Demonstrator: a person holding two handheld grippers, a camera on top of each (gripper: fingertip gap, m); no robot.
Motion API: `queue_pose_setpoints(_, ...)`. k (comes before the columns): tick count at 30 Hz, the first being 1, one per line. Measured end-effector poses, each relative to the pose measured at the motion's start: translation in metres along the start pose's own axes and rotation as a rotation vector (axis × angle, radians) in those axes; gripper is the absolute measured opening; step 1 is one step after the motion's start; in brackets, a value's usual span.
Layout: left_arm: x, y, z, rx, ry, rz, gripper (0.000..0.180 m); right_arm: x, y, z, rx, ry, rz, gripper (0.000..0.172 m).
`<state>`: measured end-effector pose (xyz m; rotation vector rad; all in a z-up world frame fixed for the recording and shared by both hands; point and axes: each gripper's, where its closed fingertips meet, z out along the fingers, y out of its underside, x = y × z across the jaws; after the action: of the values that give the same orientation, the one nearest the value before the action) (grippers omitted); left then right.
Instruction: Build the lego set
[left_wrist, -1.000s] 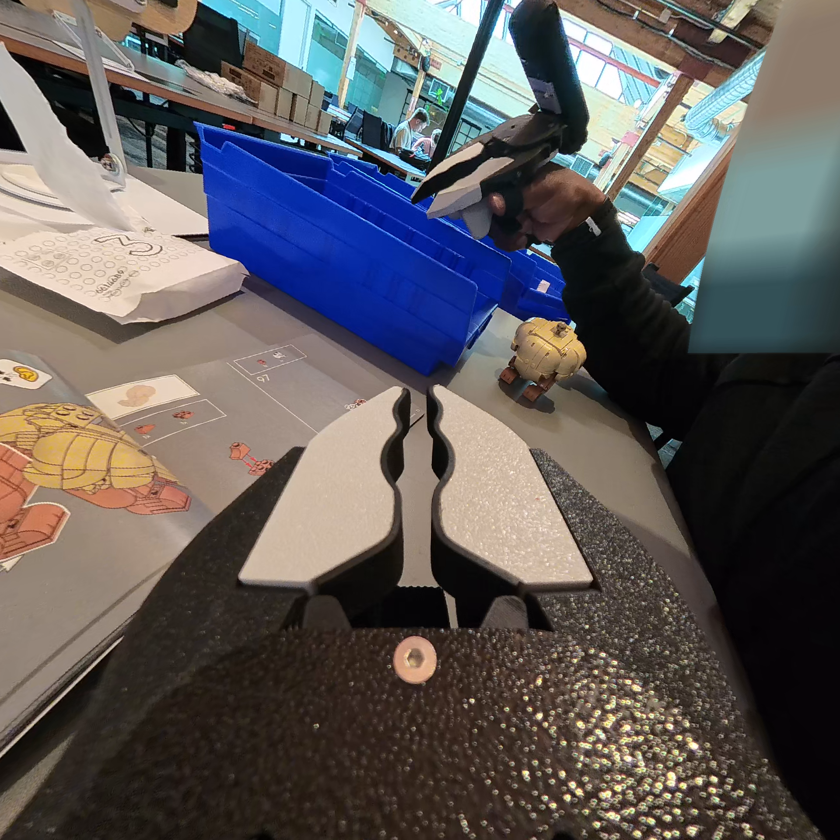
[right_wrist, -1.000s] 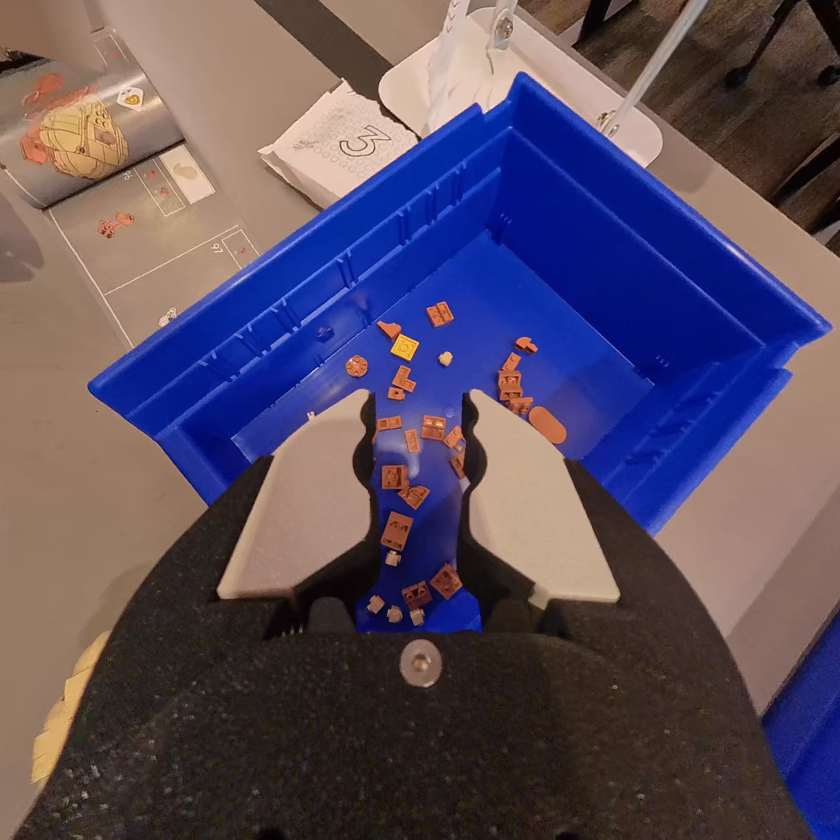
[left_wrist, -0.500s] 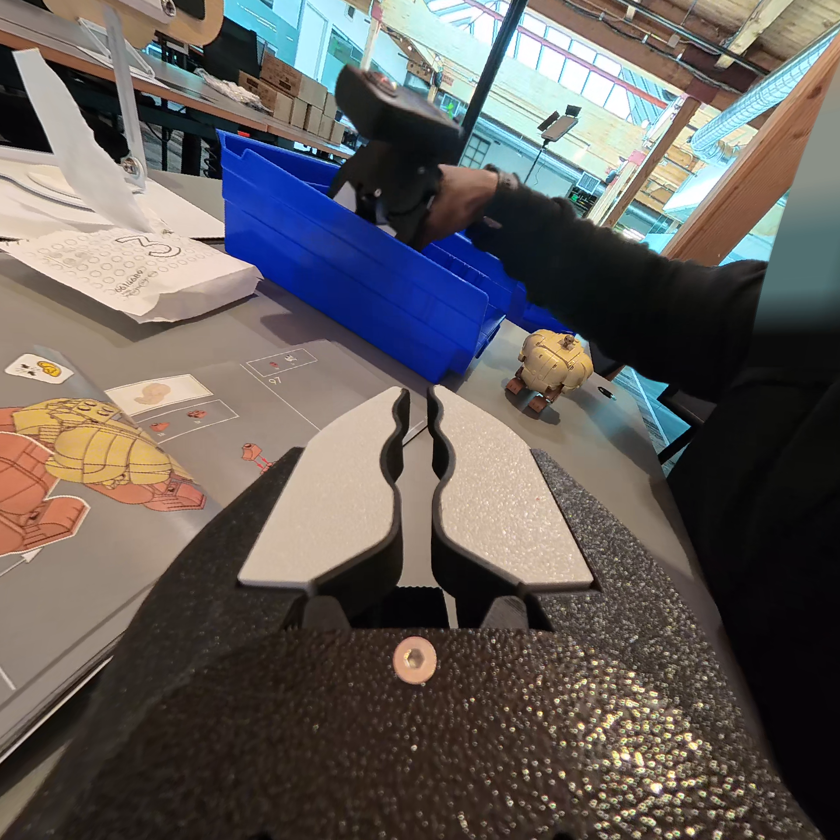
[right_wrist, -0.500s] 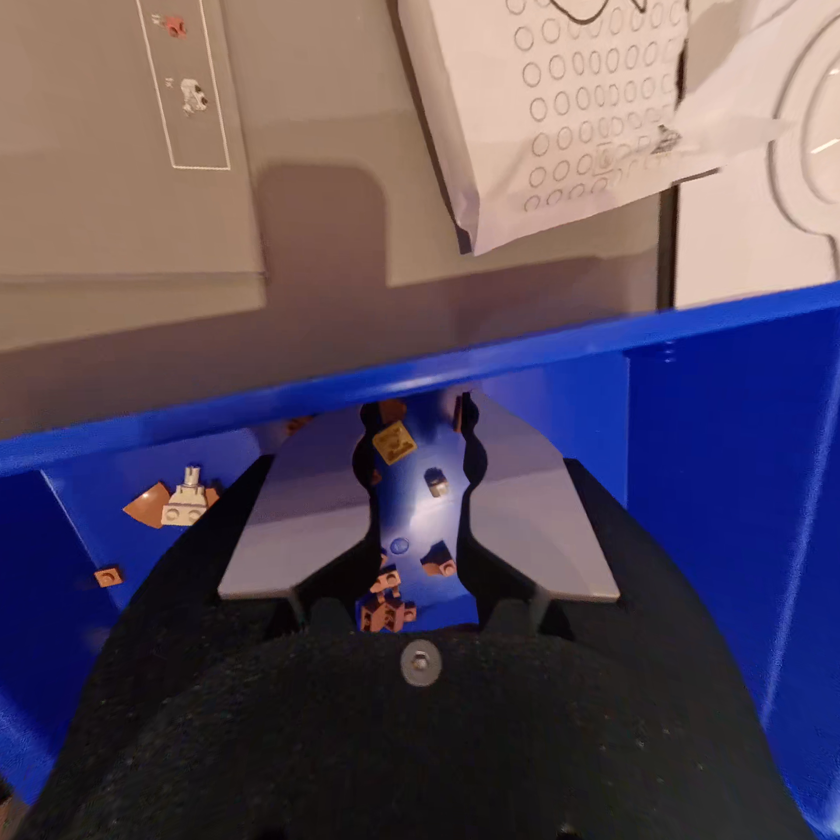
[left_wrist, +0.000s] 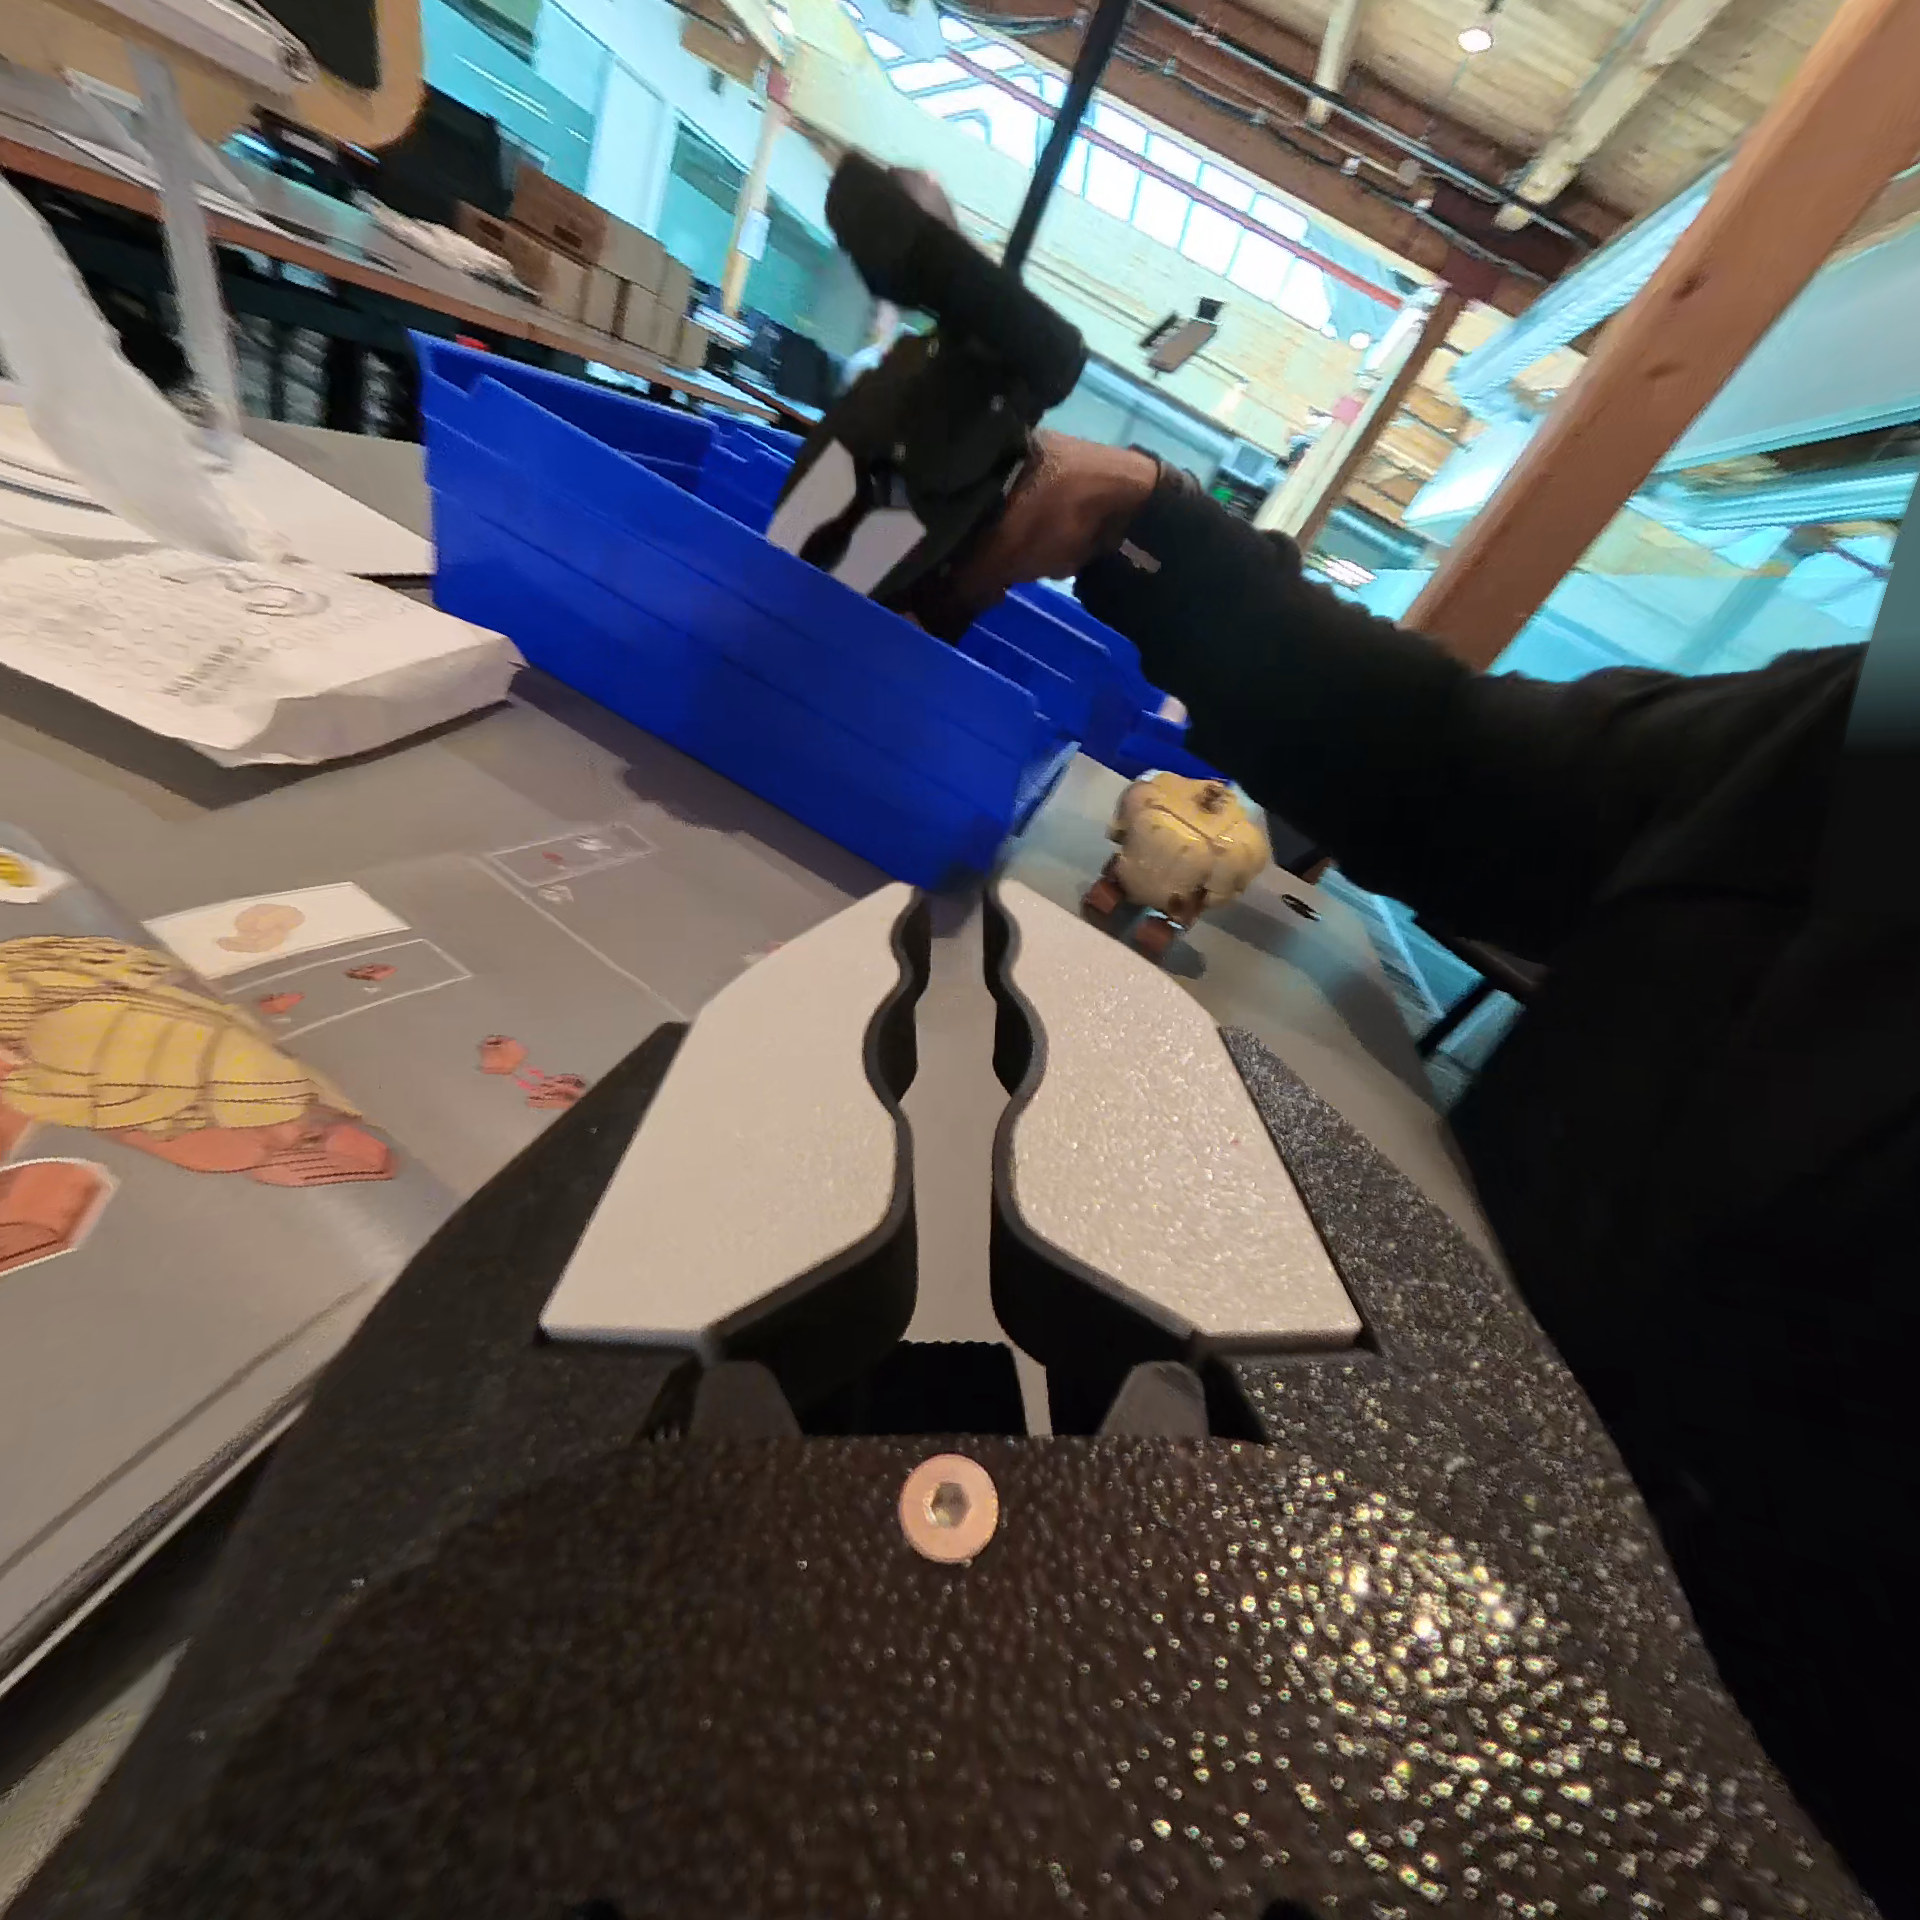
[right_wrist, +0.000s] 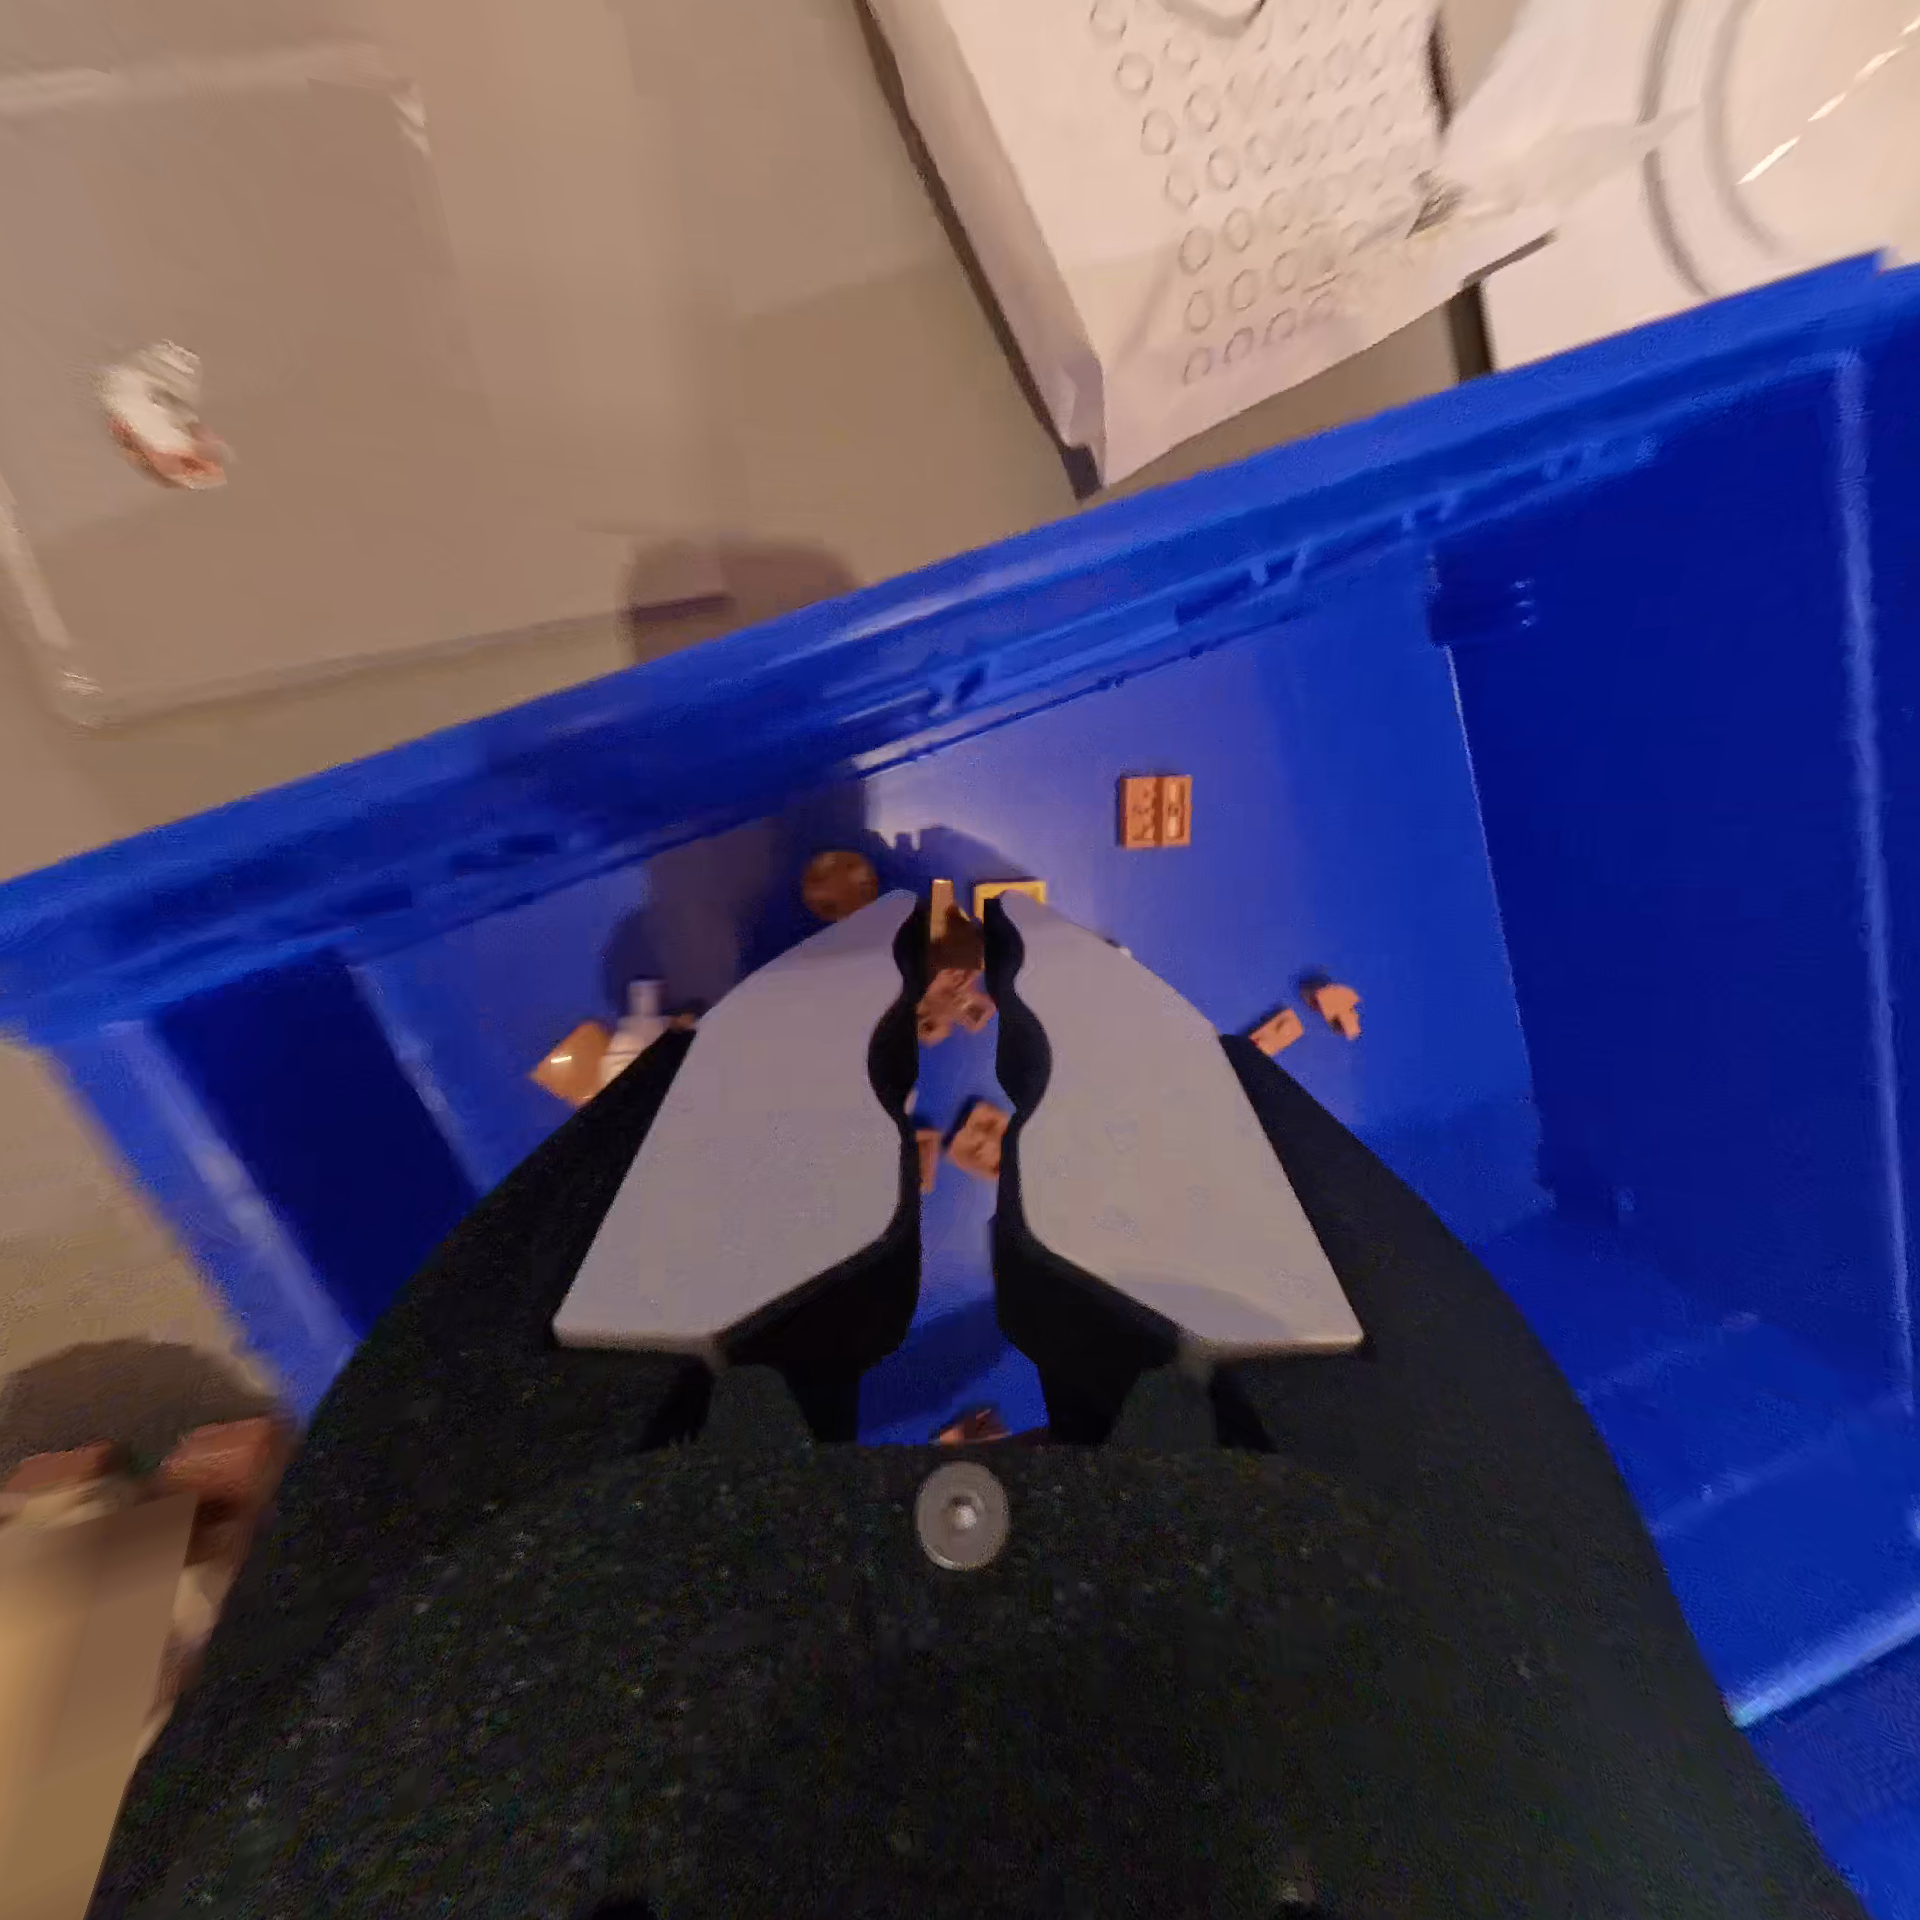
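Inside deep blue plastic bin (right_wrist: 1558, 935): right gripper (right_wrist: 956, 920), jaws apparently clamped on small brown plastic brick (right_wrist: 951, 940). Beside bin, over grey counter (left_wrist: 727, 821): left gripper (left_wrist: 956, 909), jaws nearly together, bare.

Blue bin (right_wrist: 1143, 644); orange-brown pieces (right_wrist: 1153, 812); white circle-patterned paper (right_wrist: 1247, 208); grey table (left_wrist: 727, 821)

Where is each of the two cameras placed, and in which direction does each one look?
Left wrist view: sits on the left gripper, low over the grey table, looking across it at the blue bin and tan brick model; the person's hand and black sleeve show.
Right wrist view: sits on the right gripper, looking down into the blue bin at small brown bricks; one brown piece sits between its fingertips.
Shared: the bin, the white paper bag, the right gripper.
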<state>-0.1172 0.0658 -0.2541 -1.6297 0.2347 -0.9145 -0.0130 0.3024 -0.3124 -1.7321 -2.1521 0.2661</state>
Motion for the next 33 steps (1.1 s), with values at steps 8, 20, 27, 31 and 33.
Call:
queue_pose_setpoints(8, 0.062, 0.007, 0.013, -0.042, 0.299, -0.136, 0.022, -0.134, -0.057, -0.101, 0.418, -0.155, 0.148, 0.009)
queue_pose_setpoints(20, 0.112, -0.016, -0.005, 0.2, 0.729, -0.484, 0.039, -0.248, -0.135, -0.045, 0.791, -0.27, 0.208, 0.009)
queue_pose_setpoints(27, 0.104, -0.007, 0.007, 0.167, 0.687, -0.563, 0.05, -0.247, -0.127, -0.022, 0.747, -0.204, 0.199, 0.009)
queue_pose_setpoints(31, 0.097, -0.001, 0.014, 0.147, 0.663, -0.641, 0.059, -0.253, -0.126, -0.018, 0.762, -0.255, 0.193, 0.009)
queue_pose_setpoints(33, 0.097, -0.001, 0.015, 0.153, 0.681, -0.669, 0.059, -0.254, -0.125, -0.014, 0.745, -0.253, 0.194, 0.009)
